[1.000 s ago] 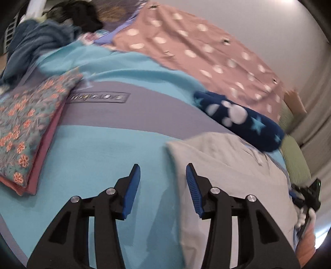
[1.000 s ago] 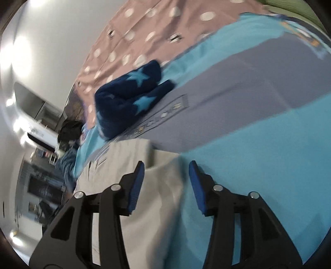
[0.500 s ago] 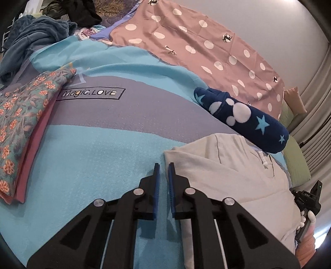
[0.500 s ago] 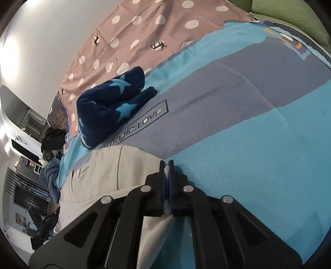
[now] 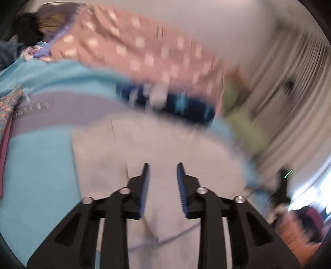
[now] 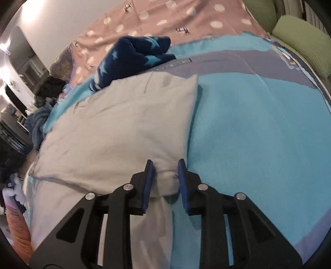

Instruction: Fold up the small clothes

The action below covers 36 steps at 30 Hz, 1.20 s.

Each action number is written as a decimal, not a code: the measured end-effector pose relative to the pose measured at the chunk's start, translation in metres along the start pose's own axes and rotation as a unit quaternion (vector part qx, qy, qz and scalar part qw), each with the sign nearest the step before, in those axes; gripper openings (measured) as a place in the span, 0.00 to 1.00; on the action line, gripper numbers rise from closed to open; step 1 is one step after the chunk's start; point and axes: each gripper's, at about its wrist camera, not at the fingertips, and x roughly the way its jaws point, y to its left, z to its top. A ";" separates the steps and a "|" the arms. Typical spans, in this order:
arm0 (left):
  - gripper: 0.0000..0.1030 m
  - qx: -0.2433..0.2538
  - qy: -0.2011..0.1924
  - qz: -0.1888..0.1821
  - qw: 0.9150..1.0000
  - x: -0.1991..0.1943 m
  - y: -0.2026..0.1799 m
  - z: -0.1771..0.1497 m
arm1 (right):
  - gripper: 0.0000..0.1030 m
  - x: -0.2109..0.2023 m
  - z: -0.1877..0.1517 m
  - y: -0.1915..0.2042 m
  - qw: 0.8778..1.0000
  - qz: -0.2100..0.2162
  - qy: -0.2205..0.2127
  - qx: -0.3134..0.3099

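Note:
A white garment (image 6: 124,124) lies on the turquoise blanket (image 6: 258,134), with one layer folded over another. My right gripper (image 6: 165,162) stands at its right edge. Its jaws are opening, and a bunched fold of the white cloth sits loosely between the blue pads. The left wrist view is blurred by motion. In it my left gripper (image 5: 162,165) hovers over the middle of the white garment (image 5: 165,140); its jaws are opening too, with nothing pinched between them.
A navy star-patterned garment (image 6: 132,55) lies just beyond the white one. A pink dotted sheet (image 6: 165,18) covers the far side, with green pillows (image 6: 300,41) at the right. A folded floral cloth (image 5: 8,107) rests at the left. Dark clothes are piled at the far left.
Both grippers closed on the white garment's edges, carried them inward over it, and their jaws have now parted. The left view has swung right over the garment.

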 end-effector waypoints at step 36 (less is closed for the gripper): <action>0.52 -0.115 0.052 -0.070 0.989 -0.190 -0.012 -0.272 | 0.41 -0.205 -0.271 -0.038 0.978 0.203 0.011 0.050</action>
